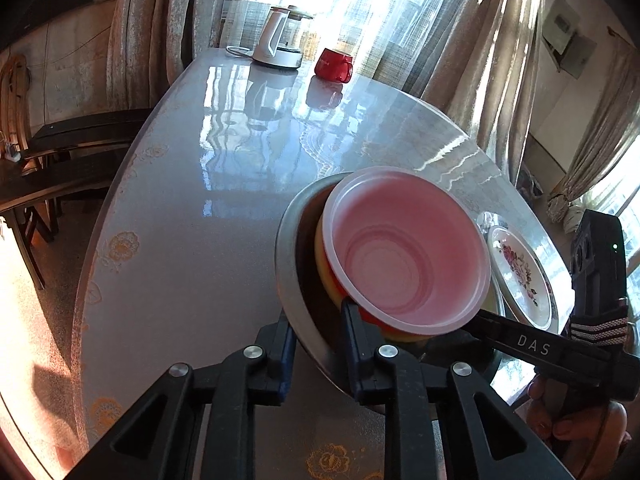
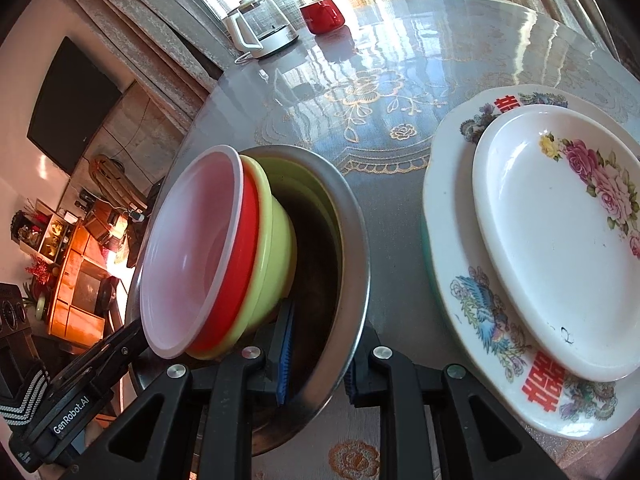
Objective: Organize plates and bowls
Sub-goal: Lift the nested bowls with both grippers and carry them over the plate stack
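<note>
A steel bowl (image 1: 286, 264) (image 2: 357, 236) holds a tilted nest of bowls: a translucent white one (image 1: 400, 256) (image 2: 192, 248) on top, then a red one (image 2: 242, 264) and a yellow-green one (image 2: 278, 248). My left gripper (image 1: 316, 334) is shut on the steel bowl's near rim, one finger inside and one outside. My right gripper (image 2: 320, 354) clamps the rim on the opposite side the same way. Each gripper shows in the other's view: the right gripper (image 1: 520, 340) and the left gripper (image 2: 120, 348). Right of the bowl, a small rose plate (image 2: 552, 248) (image 1: 520, 272) lies on a large patterned plate (image 2: 452, 248).
A white kettle (image 1: 280, 40) (image 2: 260, 24) and a red mug (image 1: 334, 65) (image 2: 322, 16) stand at the far side of the round glass-topped table (image 1: 180, 220). A dark chair (image 1: 80, 140) stands at the table's left edge. Curtains hang behind.
</note>
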`<control>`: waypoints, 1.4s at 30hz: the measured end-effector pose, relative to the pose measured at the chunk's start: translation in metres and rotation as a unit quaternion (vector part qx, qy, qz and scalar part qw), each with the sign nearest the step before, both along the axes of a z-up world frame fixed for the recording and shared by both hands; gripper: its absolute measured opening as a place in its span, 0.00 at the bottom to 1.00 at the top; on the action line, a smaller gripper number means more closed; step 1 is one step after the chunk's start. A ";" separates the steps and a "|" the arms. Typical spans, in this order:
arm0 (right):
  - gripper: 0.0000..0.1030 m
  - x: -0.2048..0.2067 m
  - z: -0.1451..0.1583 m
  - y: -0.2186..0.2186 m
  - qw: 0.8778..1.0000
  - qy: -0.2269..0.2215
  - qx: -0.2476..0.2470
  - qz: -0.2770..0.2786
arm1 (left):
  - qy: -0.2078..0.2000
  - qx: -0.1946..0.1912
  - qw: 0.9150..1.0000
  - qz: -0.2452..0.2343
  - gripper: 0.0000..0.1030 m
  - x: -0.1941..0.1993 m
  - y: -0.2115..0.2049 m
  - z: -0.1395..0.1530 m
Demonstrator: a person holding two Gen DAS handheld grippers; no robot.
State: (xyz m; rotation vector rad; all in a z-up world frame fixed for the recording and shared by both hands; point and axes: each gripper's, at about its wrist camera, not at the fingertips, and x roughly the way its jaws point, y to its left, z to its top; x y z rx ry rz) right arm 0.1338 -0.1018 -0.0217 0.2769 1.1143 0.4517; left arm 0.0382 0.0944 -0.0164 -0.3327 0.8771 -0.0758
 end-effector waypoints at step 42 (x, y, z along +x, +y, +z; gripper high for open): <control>0.18 -0.007 0.030 -0.006 0.998 -0.060 0.008 0.003 | -0.051 0.134 0.989 0.047 0.21 0.008 -0.017 0.030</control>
